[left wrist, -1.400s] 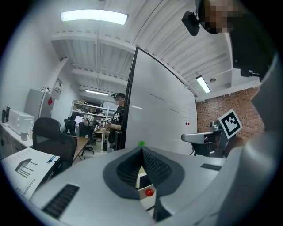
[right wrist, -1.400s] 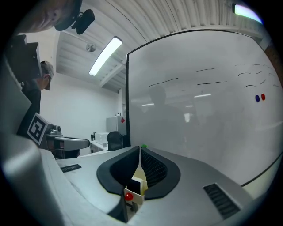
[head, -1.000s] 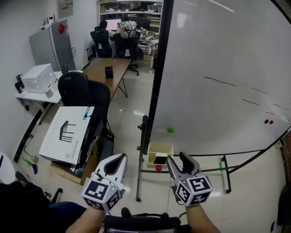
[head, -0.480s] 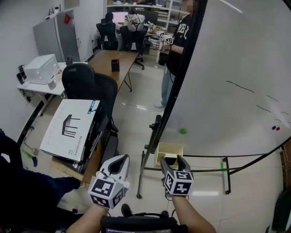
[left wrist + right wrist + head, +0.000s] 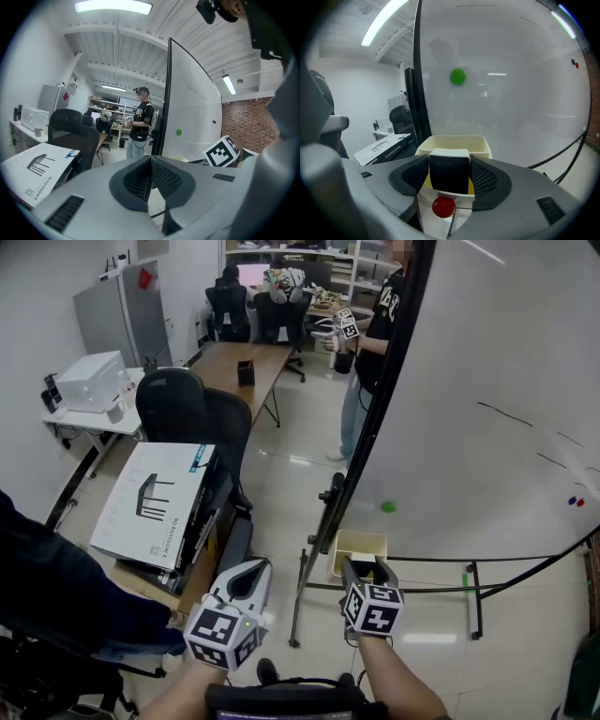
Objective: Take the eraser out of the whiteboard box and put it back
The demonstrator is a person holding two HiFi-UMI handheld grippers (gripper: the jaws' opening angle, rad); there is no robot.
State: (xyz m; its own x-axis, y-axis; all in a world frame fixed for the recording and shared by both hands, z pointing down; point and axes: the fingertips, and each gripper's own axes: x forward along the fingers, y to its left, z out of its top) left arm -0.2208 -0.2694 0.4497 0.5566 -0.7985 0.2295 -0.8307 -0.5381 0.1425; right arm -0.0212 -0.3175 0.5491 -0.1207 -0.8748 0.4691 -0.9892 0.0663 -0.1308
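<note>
Barely begun: closing right gripper [image 5: 366,568] fingers on the eraser [image 5: 449,173], pads meeting its sides, upright inside the cream whiteboard box [image 5: 440,139] below the whiteboard [image 5: 487,427]. Holding left gripper [image 5: 253,566] fingers pressed together, empty. Remaining: lifting out, then putting back.

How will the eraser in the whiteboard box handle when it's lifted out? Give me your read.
The eraser is a small block, so probably light and stiff. Its dark, felt-like face should give a little and resist slipping. It stands upright in the box, so it may tip against the wall if nudged.
</note>
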